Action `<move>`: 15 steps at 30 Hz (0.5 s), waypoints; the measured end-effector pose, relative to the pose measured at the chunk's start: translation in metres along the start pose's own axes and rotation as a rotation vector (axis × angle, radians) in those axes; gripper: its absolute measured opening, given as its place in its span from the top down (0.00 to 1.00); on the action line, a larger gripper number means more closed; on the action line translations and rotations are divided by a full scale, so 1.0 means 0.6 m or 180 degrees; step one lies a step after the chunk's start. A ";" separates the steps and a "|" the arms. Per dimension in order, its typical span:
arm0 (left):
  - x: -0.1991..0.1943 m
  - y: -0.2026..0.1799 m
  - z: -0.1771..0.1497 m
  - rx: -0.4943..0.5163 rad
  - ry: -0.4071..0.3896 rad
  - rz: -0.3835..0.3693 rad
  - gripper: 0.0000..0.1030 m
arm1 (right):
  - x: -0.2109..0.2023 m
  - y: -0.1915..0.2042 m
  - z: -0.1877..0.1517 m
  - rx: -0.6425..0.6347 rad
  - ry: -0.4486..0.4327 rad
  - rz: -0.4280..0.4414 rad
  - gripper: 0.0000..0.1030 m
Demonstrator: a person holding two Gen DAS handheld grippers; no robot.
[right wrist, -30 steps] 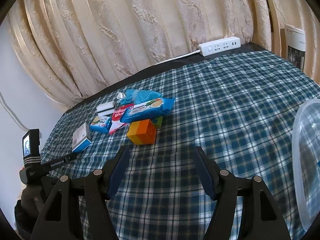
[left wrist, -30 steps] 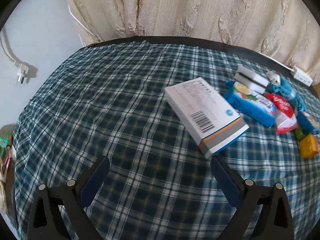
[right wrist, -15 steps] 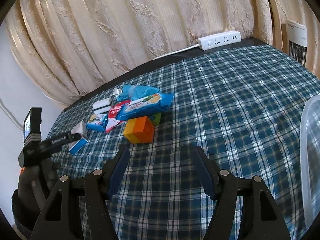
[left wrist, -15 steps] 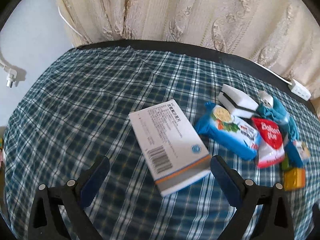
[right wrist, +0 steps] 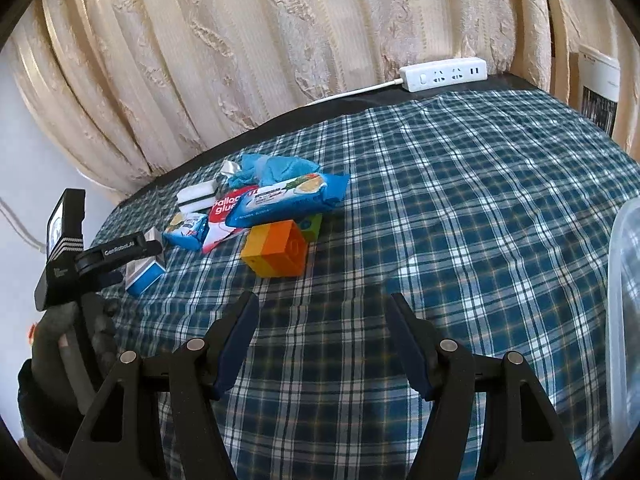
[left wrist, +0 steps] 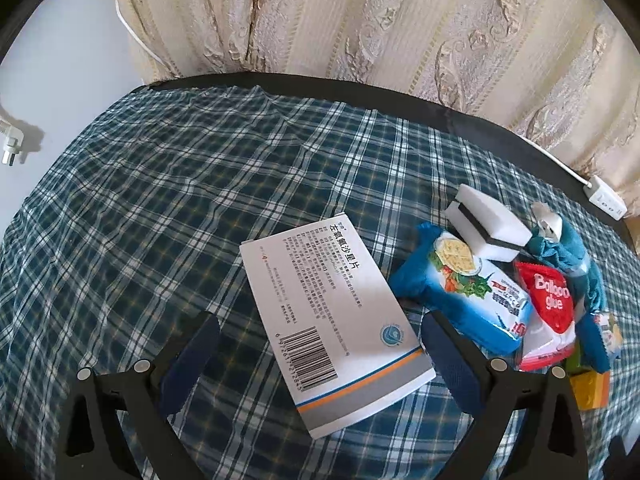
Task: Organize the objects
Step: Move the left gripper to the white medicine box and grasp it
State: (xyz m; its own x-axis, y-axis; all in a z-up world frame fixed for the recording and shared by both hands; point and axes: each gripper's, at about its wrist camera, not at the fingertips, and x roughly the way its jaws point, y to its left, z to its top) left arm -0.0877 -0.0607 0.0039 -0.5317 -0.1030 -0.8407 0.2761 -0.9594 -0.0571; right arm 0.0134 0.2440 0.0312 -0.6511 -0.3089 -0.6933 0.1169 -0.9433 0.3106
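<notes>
A: Left gripper (left wrist: 320, 344), fingers apart, straddles the near end of the white medicine box (left wrist: 332, 320) on the plaid cloth (left wrist: 168, 200), not yet clamped; seemingly lining up a pickup.

B: Right gripper (right wrist: 322, 340) hangs open over bare cloth. The snack pile (right wrist: 280, 204) lies far left; the clear tub (right wrist: 624, 320) at right, contents unclear.

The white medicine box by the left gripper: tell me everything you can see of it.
The white medicine box is a flat cardboard carton lying face up and skewed on the checked cloth. It carries printed text, a barcode, a round blue logo and orange, blue and grey bands at its near end. That end sits between the open left hand-held gripper fingers, apparently untouched.
</notes>
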 end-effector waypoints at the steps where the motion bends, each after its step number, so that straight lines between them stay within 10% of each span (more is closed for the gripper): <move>1: 0.003 0.000 0.000 0.0001 0.0016 0.0001 0.00 | 0.000 0.004 0.001 -0.0028 0.0008 -0.0011 0.35; 11: 0.009 0.019 0.006 -0.0015 -0.0016 0.0027 0.02 | 0.033 0.055 0.016 -0.0311 0.0181 -0.0060 0.35; 15: 0.006 0.016 0.005 0.0125 -0.0067 0.0052 0.19 | 0.048 0.065 0.018 -0.0375 0.0227 -0.0091 0.35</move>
State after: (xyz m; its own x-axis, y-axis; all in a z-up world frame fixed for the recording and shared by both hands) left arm -0.0895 -0.0709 0.0022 -0.5443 -0.1238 -0.8297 0.2534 -0.9671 -0.0219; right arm -0.0088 0.1994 0.0305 -0.6009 -0.2856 -0.7465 0.1891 -0.9583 0.2144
